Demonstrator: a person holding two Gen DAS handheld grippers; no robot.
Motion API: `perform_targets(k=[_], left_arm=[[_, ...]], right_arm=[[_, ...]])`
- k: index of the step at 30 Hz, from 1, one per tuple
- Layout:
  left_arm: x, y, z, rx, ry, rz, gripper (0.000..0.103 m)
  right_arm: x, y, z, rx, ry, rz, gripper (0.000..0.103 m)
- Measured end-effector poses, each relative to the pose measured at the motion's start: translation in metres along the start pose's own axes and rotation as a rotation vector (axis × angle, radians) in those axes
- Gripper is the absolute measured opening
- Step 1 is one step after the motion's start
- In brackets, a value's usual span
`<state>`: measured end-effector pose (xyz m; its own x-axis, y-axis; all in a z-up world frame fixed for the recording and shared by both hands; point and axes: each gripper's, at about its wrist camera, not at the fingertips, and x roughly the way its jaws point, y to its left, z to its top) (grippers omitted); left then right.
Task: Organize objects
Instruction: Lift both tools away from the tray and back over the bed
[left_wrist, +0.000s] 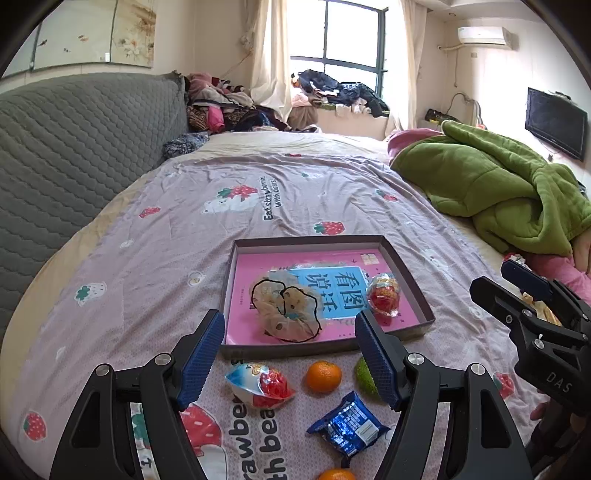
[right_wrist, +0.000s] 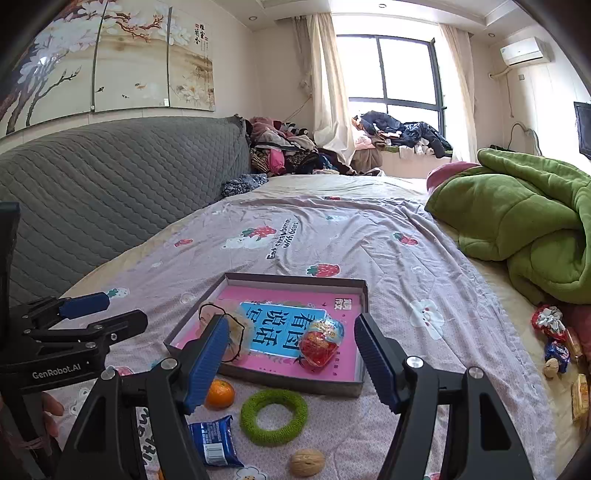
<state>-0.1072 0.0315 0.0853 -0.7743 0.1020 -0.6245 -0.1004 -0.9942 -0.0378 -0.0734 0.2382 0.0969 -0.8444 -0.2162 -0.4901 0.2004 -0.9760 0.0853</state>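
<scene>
A shallow brown box (left_wrist: 325, 240) (right_wrist: 295, 278) lies on the bed with a pink book (left_wrist: 255, 280) in its bottom. On the book rest a cream scrunchie (left_wrist: 286, 310) (right_wrist: 236, 332) and a red toy egg packet (left_wrist: 384, 295) (right_wrist: 321, 341). In front of the box lie another egg packet (left_wrist: 258, 384), an orange (left_wrist: 323, 376) (right_wrist: 219, 393), a green ring (right_wrist: 273, 415), a blue snack packet (left_wrist: 347, 424) (right_wrist: 214, 439) and a walnut (right_wrist: 306, 461). My left gripper (left_wrist: 291, 354) (right_wrist: 125, 308) hangs open above these loose items, holding nothing. My right gripper (right_wrist: 291, 363) (left_wrist: 498, 282) is open and empty too, near the box's front edge.
A green blanket (left_wrist: 498, 184) (right_wrist: 535, 229) is heaped at the right of the bed. More snacks and a walnut (right_wrist: 554, 350) lie by the bed's right edge. A grey padded headboard (left_wrist: 74, 147) runs along the left. Clothes (left_wrist: 229, 107) are piled at the far end.
</scene>
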Motion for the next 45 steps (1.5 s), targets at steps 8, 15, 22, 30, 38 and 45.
perform_targets(k=[8,15,22,30,38,45], left_arm=[[-0.01,-0.002,-0.015,0.009,-0.004,-0.009,0.075],[-0.009,0.002,-0.033,0.006,0.027,-0.012,0.075],[-0.004,0.006,-0.042,-0.013,0.063,-0.025,0.075],[0.001,0.004,-0.055,-0.007,0.102,-0.036,0.075],[0.0,-0.003,-0.068,0.015,0.117,-0.056,0.075],[0.001,-0.005,-0.081,0.025,0.129,-0.077,0.075]], right_arm=[[-0.005,-0.009,-0.012,0.024,0.012,0.001,0.07],[-0.004,-0.008,-0.022,0.018,0.029,0.008,0.07],[-0.003,-0.007,-0.031,0.013,0.048,0.012,0.07],[-0.004,-0.005,-0.04,0.008,0.066,0.011,0.07],[-0.003,0.0,-0.049,-0.005,0.09,0.016,0.07],[0.001,0.003,-0.057,-0.014,0.115,0.016,0.07]])
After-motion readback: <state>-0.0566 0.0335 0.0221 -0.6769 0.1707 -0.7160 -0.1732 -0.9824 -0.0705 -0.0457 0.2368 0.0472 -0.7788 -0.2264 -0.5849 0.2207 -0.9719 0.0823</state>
